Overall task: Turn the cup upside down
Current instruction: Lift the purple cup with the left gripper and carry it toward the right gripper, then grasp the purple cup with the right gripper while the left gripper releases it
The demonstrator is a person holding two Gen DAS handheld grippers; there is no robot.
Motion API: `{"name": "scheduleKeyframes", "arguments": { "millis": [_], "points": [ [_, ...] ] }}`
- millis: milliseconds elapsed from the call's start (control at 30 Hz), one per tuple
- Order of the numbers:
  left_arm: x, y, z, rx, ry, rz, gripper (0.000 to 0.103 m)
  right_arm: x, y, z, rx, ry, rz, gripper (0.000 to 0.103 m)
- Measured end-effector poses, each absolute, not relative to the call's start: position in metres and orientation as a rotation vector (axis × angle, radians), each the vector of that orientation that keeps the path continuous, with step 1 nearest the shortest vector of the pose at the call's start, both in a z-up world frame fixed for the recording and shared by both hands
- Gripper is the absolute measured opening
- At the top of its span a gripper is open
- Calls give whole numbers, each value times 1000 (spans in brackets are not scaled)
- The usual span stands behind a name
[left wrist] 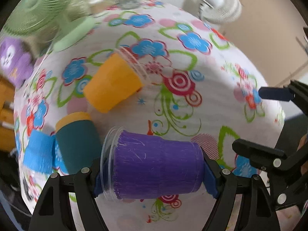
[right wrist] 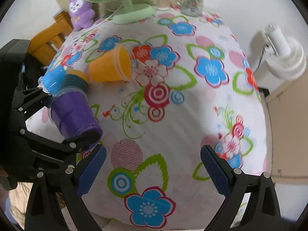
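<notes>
My left gripper is shut on a purple cup, holding it on its side above the flowered tablecloth, rim to the left, base to the right. The same cup shows at the left of the right wrist view, tilted, with the left gripper's black fingers around it. My right gripper is open and empty over the tablecloth, to the right of the cup. An orange cup lies on its side further back.
A dark green cup and a light blue cup stand close together left of the purple cup. A green fan, a purple plush toy and glass jars stand at the table's far edge. A white fan stands beyond the right edge.
</notes>
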State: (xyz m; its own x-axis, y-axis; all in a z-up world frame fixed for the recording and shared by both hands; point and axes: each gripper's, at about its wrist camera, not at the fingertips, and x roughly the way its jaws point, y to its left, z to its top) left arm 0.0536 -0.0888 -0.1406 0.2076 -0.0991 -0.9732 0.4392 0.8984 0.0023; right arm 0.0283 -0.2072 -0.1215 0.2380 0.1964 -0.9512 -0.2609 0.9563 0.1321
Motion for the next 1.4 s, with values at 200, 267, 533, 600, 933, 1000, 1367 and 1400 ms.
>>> {"name": "scheduleKeyframes", "arguments": {
  "millis": [200, 267, 533, 600, 933, 1000, 1367, 1400],
  "points": [
    [52, -102, -160, 445, 1283, -457, 81, 25, -212, -142, -13, 1301, 248, 100],
    [54, -104, -167, 462, 1282, -487, 81, 25, -213, -148, -1, 1299, 226, 100],
    [64, -108, -179, 454, 1280, -578, 91, 28, -217, -157, 25, 1279, 176, 100],
    [66, -107, -179, 439, 1290, -582, 96, 29, -215, -157, 17, 1277, 174, 100],
    [58, -82, -133, 304, 1317, -459, 98, 31, -199, -114, -21, 1247, 253, 100],
    [48, -72, -121, 267, 1321, -413, 100, 29, -194, -103, -29, 1234, 282, 100],
    [-5, -27, -118, 45, 1371, -67, 101, 12, -158, -87, -205, 1095, 505, 100],
    [-9, -24, -121, 29, 1378, -50, 101, 10, -156, -88, -217, 1084, 523, 100]
  ]
}}
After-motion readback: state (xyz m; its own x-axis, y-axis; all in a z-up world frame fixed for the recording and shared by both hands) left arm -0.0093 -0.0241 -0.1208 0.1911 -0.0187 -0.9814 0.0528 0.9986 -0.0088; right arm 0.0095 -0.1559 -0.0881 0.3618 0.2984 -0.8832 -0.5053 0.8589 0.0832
